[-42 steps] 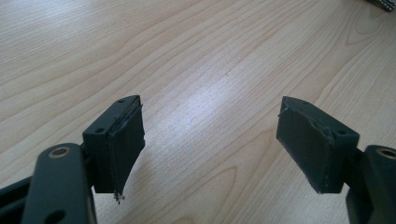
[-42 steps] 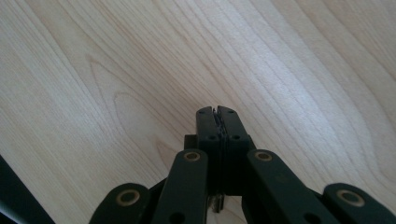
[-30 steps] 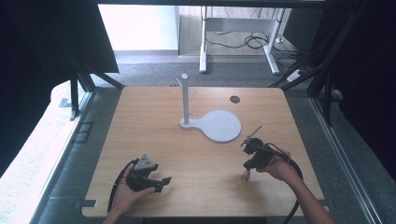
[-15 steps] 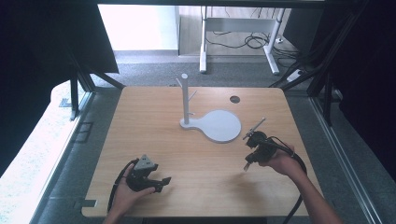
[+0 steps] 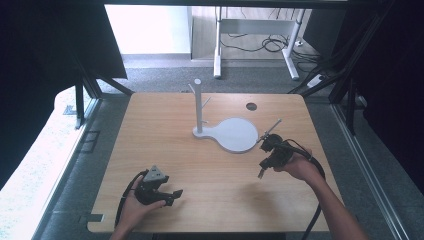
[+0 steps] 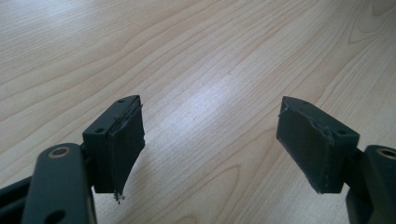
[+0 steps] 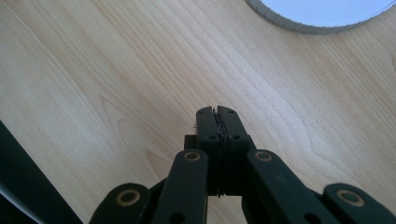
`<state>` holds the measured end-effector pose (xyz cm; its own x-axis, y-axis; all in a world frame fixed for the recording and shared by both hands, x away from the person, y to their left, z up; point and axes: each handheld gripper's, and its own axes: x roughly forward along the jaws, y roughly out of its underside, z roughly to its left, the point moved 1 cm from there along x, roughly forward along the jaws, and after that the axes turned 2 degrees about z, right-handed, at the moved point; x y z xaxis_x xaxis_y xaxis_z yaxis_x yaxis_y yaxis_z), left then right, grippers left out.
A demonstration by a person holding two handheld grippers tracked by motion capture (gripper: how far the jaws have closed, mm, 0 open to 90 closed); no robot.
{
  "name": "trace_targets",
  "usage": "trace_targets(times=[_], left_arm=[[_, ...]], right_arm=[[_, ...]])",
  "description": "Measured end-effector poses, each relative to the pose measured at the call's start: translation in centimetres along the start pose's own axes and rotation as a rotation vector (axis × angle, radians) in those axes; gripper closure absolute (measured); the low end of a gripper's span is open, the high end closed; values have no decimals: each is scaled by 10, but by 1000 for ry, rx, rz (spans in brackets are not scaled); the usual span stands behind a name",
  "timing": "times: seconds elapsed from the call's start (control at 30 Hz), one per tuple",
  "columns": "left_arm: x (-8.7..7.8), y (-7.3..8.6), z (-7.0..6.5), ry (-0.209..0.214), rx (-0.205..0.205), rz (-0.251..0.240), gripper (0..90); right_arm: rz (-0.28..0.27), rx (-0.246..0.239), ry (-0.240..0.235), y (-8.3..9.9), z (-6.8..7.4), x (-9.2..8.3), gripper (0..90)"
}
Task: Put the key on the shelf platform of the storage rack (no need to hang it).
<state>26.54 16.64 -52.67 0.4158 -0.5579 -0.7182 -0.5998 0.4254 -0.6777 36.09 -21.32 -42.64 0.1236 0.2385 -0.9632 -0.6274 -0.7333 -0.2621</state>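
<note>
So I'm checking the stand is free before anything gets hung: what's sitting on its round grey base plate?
Nothing rests on the base plate as far as the high view shows; the post with short pegs rises from its narrow end. The shut right gripper hangs beside it, over bare table.

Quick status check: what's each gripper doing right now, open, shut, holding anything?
Left gripper: open, nothing between the jaws, over bare table.
Right gripper: shut, pads pressed together, holding nothing.

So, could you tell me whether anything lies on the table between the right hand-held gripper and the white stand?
Nothing visible does. The right hand-held gripper, jaws shut and empty, hangs just beside the white stand, and bare table lies between them.
</note>
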Motion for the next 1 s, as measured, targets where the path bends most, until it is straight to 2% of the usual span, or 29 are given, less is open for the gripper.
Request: trace_targets(times=[0.37, 0.67, 1.0], left_arm=[[-1, 0, -1, 3, -6, -8, 235], [1, 0, -1, 3, 0, 0, 235], [0, 0, -1, 2, 5, -1, 235]], right_arm=[[-1, 5, 8, -14, -5, -4, 900], [-14, 10, 15, -34, -12, -11, 900], [-20, 18, 22, -44, -18, -6, 900]])
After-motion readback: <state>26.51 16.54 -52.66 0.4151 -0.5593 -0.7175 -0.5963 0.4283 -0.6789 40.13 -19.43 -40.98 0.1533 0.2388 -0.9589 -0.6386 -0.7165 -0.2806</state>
